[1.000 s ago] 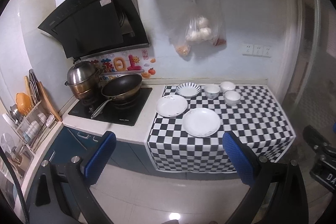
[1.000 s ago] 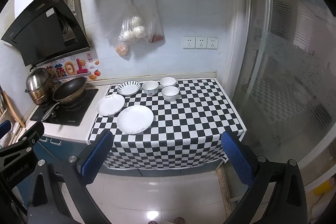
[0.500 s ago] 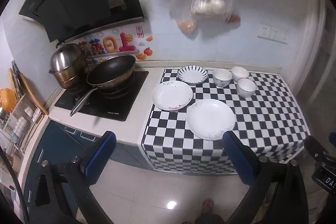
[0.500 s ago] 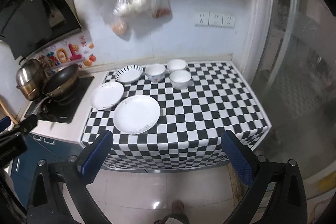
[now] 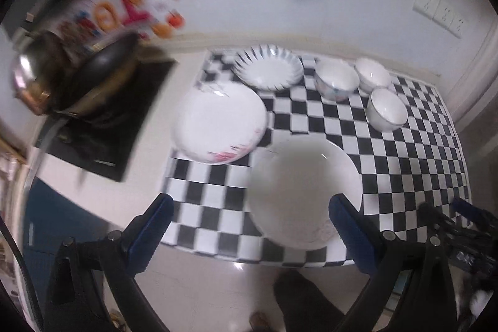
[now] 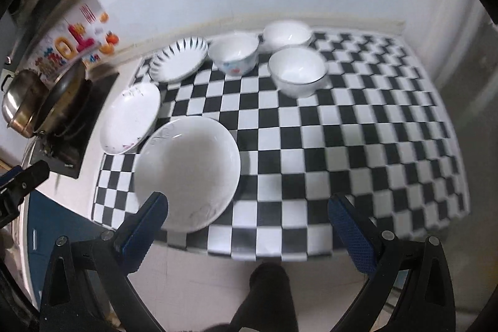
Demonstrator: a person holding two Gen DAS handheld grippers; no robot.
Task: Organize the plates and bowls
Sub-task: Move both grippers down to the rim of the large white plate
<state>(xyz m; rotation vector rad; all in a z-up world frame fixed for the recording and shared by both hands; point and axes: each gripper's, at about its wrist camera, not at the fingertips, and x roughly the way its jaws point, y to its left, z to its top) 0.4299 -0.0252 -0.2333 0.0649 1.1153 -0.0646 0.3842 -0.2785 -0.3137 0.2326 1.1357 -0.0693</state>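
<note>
Kitchen counter w/ black-and-white checkered cloth (image 6: 358, 126), white wall behind, blurry at the edges. Large white plate (image 6: 186, 173) sits at the cloth's front-left edge, nearest both grippers. Just behind-left of it, rims overlapping or touching, a 2nd white plate (image 6: 130, 117) w/ a small red print, partly off the cloth's left edge. Behind that, near the wall, a shallow dish w/ dark radial stripes (image 6: 179, 59). To its right, 3 bowls close together: one w/ a floral print (image 6: 233, 56), a plain white one (image 6: 288, 35) at the back, a dark-rimmed one (image 6: 297, 70) in front of it.

Left gripper (image 5: 249, 226): blue pads wide apart, nothing between them, above the front edge of the counter; its right pad (image 5: 348, 226) overlaps the large plate's near rim in view, contact can't be judged. Right gripper (image 6: 246, 224): also spread open and empty, over the cloth's front edge, left pad (image 6: 146, 220) in front of the same plate.

Left of the cloth: black cooktop (image 5: 109, 126) w/ a dark wok (image 5: 102, 73) and a steel pot (image 6: 21, 101). Colourful stickers (image 6: 74, 42) on wall. Person's dark trouser leg (image 6: 267, 297) below.
</note>
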